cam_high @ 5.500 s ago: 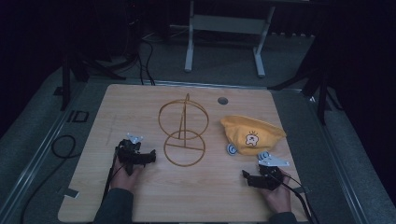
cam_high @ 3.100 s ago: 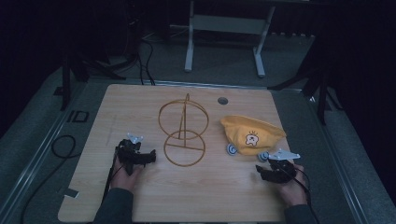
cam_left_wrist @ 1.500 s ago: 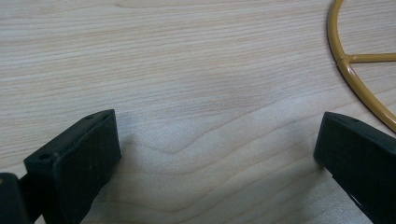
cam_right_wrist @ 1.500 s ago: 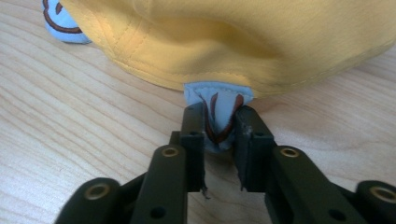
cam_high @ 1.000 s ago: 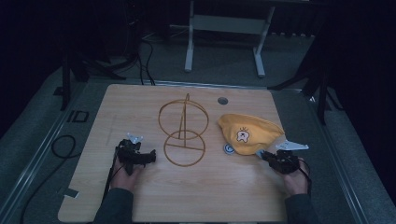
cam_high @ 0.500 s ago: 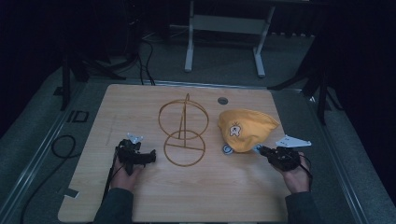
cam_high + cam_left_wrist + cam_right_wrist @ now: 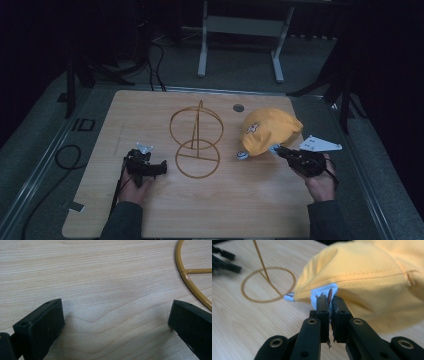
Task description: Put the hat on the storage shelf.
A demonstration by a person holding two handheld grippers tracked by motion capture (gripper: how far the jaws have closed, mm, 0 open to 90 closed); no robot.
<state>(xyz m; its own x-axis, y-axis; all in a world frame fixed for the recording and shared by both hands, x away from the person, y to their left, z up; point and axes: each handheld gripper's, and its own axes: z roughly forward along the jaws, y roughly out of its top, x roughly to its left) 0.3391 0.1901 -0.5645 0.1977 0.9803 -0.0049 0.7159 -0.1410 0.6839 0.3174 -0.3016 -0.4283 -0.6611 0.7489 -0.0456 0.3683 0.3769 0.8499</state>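
Observation:
A yellow cap [image 7: 269, 131] hangs tilted above the right half of the wooden table [image 7: 150, 210], its blue-and-white trim [image 7: 241, 154] low at the left. My right gripper [image 7: 279, 150] is shut on the cap's edge; in the right gripper view the jaws pinch the white trim of the cap [image 7: 372, 282], my right gripper [image 7: 331, 300] pointing toward the gold wire stand [image 7: 265, 277]. The gold wire stand [image 7: 196, 137], a ring base with an upright ring, stands mid-table. My left gripper [image 7: 162, 170] rests open on the wood left of the stand, left gripper [image 7: 116, 322] empty, the ring base [image 7: 190, 282] at the right.
A round hole [image 7: 238, 107] sits in the table near its far edge. A metal frame [image 7: 240, 35] stands on the floor beyond the table. Cables [image 7: 65, 157] lie on the floor to the left. Bare wood spreads along the near edge.
My right gripper has risen with the cap's edge in it, lifting the cap off the table and bunching it upright. The left gripper has stayed still.

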